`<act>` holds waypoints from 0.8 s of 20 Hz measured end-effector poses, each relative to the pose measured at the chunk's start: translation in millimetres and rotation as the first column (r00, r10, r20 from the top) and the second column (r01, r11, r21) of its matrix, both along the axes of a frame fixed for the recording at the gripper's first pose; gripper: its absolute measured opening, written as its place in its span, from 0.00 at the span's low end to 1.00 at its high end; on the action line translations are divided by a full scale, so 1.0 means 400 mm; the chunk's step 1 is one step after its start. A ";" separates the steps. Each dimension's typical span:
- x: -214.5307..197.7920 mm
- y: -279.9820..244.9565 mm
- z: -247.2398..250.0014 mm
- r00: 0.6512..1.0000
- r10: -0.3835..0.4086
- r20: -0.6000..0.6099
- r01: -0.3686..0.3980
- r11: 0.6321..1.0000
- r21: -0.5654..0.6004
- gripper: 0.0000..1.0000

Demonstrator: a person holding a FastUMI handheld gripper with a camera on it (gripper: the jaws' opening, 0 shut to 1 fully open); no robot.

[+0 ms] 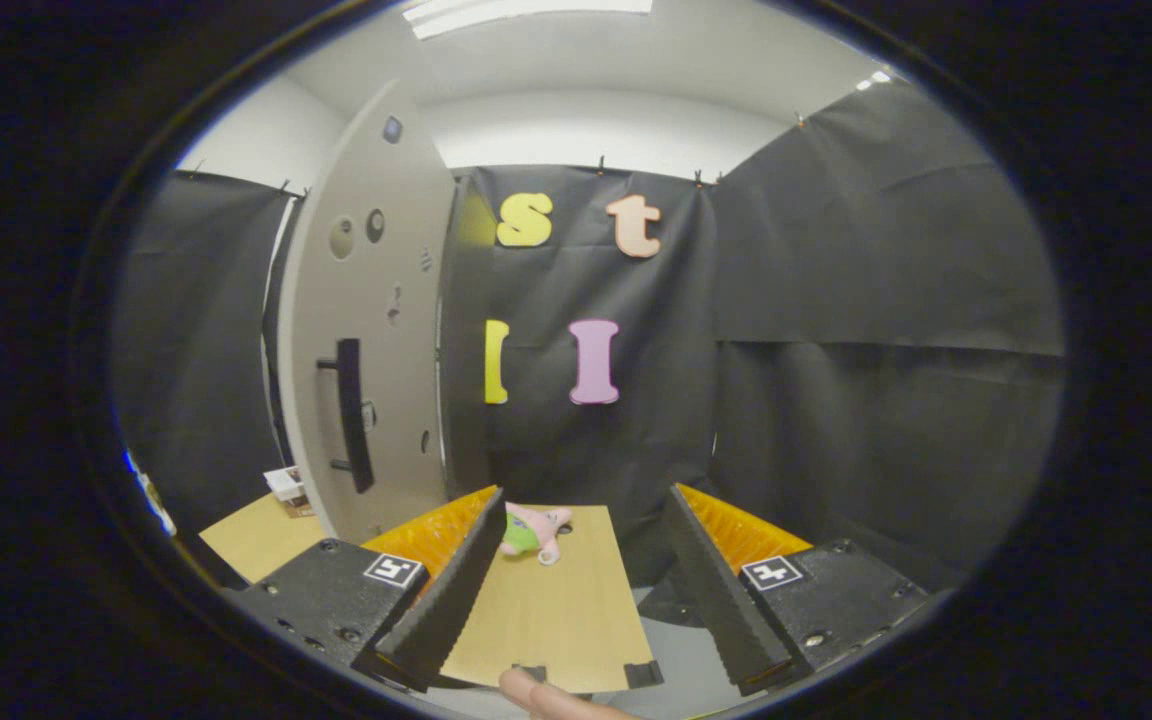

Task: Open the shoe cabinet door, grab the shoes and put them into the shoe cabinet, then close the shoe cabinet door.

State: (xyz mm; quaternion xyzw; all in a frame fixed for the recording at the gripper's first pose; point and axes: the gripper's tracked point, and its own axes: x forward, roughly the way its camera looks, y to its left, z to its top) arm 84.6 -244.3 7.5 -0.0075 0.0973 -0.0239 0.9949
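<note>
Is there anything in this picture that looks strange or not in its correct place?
Yes. A pink and green plush toy lies on the wooden table, beyond the open gripper, where shoes would be expected. The cabinet door stands open.

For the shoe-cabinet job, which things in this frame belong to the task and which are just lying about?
Belongs to the job:
- cabinet door, swung open
- door handle, dark and upright
- gripper, jaws open, nothing between them

Just lying about:
- pink and green plush toy on the wooden board, ahead of the fingers
- small printed box beside the door
- fingertip at the board's near edge
</note>
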 end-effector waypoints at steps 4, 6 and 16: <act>0.095 -0.112 -0.060 0.996 -0.019 -0.083 0.024 0.998 0.052 1.00; 0.129 -0.122 -0.061 0.996 -0.006 -0.086 0.015 0.995 0.098 0.99; 0.232 0.145 0.020 0.987 0.163 -0.014 -0.158 0.973 0.167 1.00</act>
